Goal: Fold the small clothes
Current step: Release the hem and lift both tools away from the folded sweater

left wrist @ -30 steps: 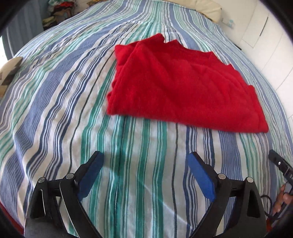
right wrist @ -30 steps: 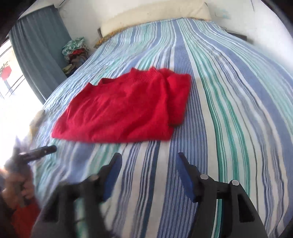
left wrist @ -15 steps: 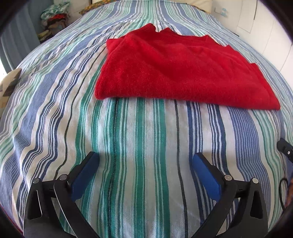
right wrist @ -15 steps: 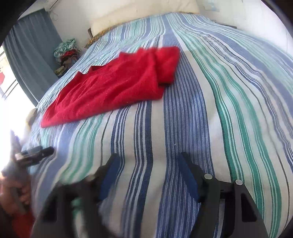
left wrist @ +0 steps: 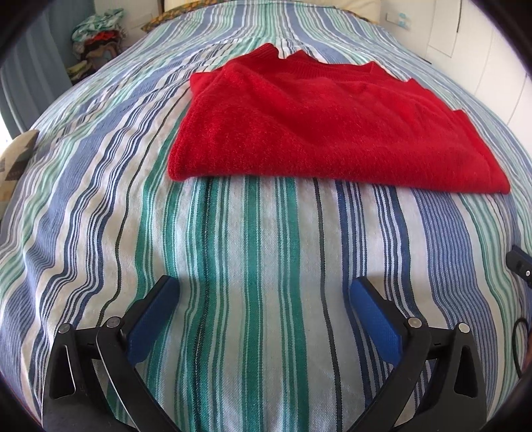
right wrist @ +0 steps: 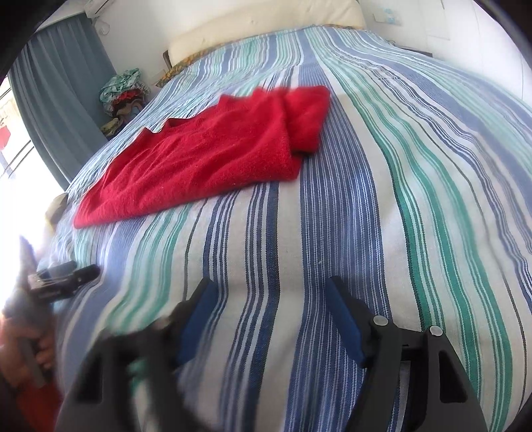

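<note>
A red knit sweater lies folded flat on the striped bedspread, its neckline toward the far side. It also shows in the right wrist view, up and to the left, with a folded sleeve on its right. My left gripper is open and empty, low over the bedspread, a short way in front of the sweater's near edge. My right gripper is open and empty, low over the bedspread, to the right of the sweater's near corner. The left gripper shows at the left edge of the right wrist view.
A cream pillow lies at the head of the bed. A pile of clothes sits beside the bed by a grey curtain. A patterned cushion lies at the bed's left edge. White walls stand on the right.
Both grippers have dropped lower toward the bedspread and tilted, so the sweater sits higher in both views. Both stay open and empty. The sweater has not moved.
</note>
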The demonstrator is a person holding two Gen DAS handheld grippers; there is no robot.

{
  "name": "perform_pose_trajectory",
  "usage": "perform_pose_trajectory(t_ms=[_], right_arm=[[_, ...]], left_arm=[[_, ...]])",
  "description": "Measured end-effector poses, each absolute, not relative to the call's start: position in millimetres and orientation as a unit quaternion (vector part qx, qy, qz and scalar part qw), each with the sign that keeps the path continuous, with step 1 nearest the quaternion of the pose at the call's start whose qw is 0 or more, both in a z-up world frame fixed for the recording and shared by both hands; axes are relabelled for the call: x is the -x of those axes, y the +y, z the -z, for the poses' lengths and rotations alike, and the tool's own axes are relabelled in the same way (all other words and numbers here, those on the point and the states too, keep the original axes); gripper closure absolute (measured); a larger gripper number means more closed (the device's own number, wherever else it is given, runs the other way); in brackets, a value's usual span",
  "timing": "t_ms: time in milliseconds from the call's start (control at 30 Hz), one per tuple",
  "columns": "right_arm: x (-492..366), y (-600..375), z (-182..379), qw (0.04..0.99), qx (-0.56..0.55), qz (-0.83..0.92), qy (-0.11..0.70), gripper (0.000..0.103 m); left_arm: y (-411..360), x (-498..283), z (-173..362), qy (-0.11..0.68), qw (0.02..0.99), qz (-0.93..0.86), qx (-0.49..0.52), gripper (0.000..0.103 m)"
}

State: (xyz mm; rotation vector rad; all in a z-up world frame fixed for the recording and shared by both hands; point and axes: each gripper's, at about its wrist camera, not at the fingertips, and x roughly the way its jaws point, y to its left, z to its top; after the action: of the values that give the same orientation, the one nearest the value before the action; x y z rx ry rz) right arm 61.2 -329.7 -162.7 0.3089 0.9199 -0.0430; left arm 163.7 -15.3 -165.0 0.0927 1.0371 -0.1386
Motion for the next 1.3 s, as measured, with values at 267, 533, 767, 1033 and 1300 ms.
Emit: perform_pose_trajectory(t_ms=[267,533,767,1033,1300], right_arm=[[-61.4,-329.3,162.5,0.884,-0.147,0.021,0.443,0.034],[-61.7,-329.3,163.2,0.884,-0.143,0.022,0.445,0.034],[-65.1,-327.0,160.2,0.878,-0.134,0.028,0.458,0.034],[-69.7,-324.9,159.9,0.869,-0.114,0.017,0.480,0.030],[-75.2,-326.0,135.4,0.871,-0.125,0.024,0.474,0.036]], left_arm=[[-17.5,-161.8,164.5,0.493,0.867,0.064,-0.047,0.000],[-18.4,-160.8,164.3,0.491,0.868,0.064,-0.049,0.000],[-18.7,-160.9,164.5,0.491,0.868,0.063,-0.049,0.000],[-21.3,-161.9,164.7,0.491,0.867,0.063,-0.051,0.000],[-22.9,-161.2,164.7,0.487,0.869,0.062,-0.054,0.000]])
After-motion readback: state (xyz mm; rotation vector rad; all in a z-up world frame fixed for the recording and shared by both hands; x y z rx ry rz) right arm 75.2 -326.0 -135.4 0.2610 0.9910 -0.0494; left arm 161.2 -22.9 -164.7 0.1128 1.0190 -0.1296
